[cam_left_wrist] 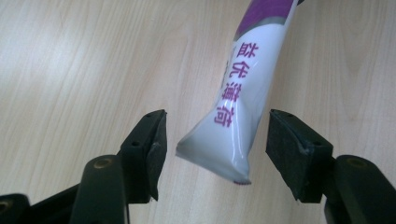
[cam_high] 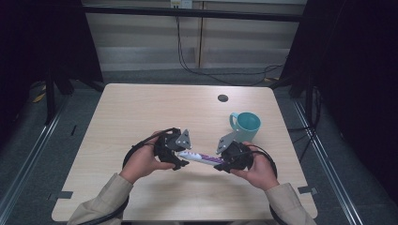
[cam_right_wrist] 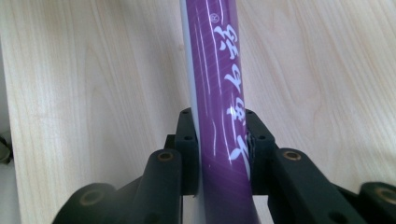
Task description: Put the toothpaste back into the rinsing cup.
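Note:
A white and purple tube point(cam_high: 202, 157) hangs level a little above the wooden table point(cam_high: 141, 112), between my two grippers. My right gripper point(cam_high: 224, 163) is shut on its purple end point(cam_right_wrist: 223, 135), both pads pressed against it. My left gripper point(cam_high: 182, 158) stands open around the flat white crimped end point(cam_left_wrist: 219, 144), with a gap on each side between the pads point(cam_left_wrist: 289, 149) and the tube. Purple characters run along the white part point(cam_left_wrist: 243, 70).
A teal mug point(cam_high: 246, 124) stands upright just behind my right gripper. A small dark round spot point(cam_high: 223, 98) sits on the table farther back. A black cable hangs beyond the table's far edge.

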The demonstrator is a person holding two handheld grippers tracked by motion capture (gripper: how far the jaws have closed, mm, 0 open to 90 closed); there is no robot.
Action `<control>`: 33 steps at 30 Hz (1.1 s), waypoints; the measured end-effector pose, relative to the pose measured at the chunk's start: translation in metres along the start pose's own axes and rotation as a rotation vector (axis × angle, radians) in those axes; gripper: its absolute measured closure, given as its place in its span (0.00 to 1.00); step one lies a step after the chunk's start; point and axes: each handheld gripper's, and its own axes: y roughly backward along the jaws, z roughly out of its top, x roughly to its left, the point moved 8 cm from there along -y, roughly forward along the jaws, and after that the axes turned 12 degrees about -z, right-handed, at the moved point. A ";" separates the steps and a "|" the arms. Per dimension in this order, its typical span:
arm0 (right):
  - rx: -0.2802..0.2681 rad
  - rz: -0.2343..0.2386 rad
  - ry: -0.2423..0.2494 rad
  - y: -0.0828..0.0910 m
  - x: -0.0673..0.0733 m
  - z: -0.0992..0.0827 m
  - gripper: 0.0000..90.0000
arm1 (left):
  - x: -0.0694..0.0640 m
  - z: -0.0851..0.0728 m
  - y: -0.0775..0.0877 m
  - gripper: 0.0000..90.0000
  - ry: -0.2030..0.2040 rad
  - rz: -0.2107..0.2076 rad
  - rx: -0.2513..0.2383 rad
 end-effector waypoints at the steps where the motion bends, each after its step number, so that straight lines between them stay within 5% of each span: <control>1: 0.001 -0.001 -0.002 0.000 0.000 -0.001 0.80 | 0.000 -0.001 0.000 0.43 0.007 0.003 0.002; 7: -0.015 -0.003 -0.021 0.001 -0.002 -0.003 0.80 | 0.003 -0.006 0.001 0.43 0.011 0.005 0.001; 15: -0.035 -0.012 -0.040 0.006 -0.007 -0.007 0.80 | 0.012 -0.022 0.003 0.44 0.108 0.005 -0.031; 25: -0.081 -0.014 -0.045 0.005 -0.005 0.000 0.80 | 0.005 -0.011 -0.002 0.60 0.126 -0.055 -0.106; 33: -0.101 -0.008 -0.056 0.004 -0.004 0.003 0.80 | 0.004 -0.009 0.000 0.70 0.117 -0.062 -0.124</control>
